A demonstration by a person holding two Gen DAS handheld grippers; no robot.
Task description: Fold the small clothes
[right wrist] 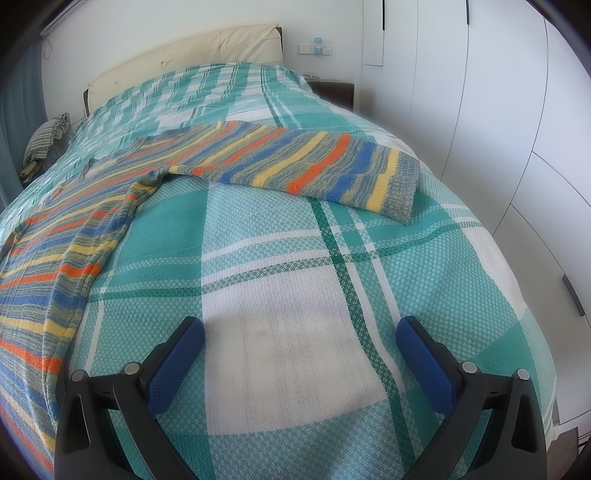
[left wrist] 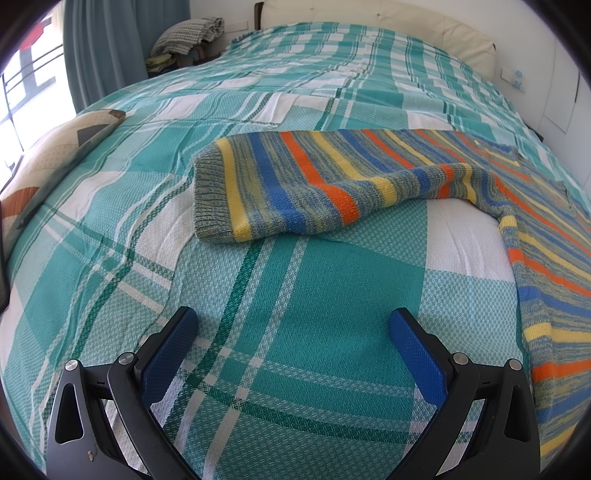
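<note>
A striped knit sweater in grey, blue, orange and yellow lies flat on the bed. In the left wrist view its left sleeve (left wrist: 295,184) stretches out to the left, with the body (left wrist: 554,280) at the right edge. In the right wrist view the other sleeve (right wrist: 314,166) stretches to the right, with the body (right wrist: 55,258) at the left. My left gripper (left wrist: 293,325) is open and empty above the bedspread, short of the sleeve. My right gripper (right wrist: 301,332) is open and empty, short of its sleeve.
The bed has a teal and white plaid bedspread (left wrist: 295,295) and a cream headboard (right wrist: 184,51). A patterned cushion (left wrist: 48,162) lies at the bed's left edge. White wardrobe doors (right wrist: 498,110) stand along the right side. A folded blanket (left wrist: 188,33) sits beyond the bed's far left corner.
</note>
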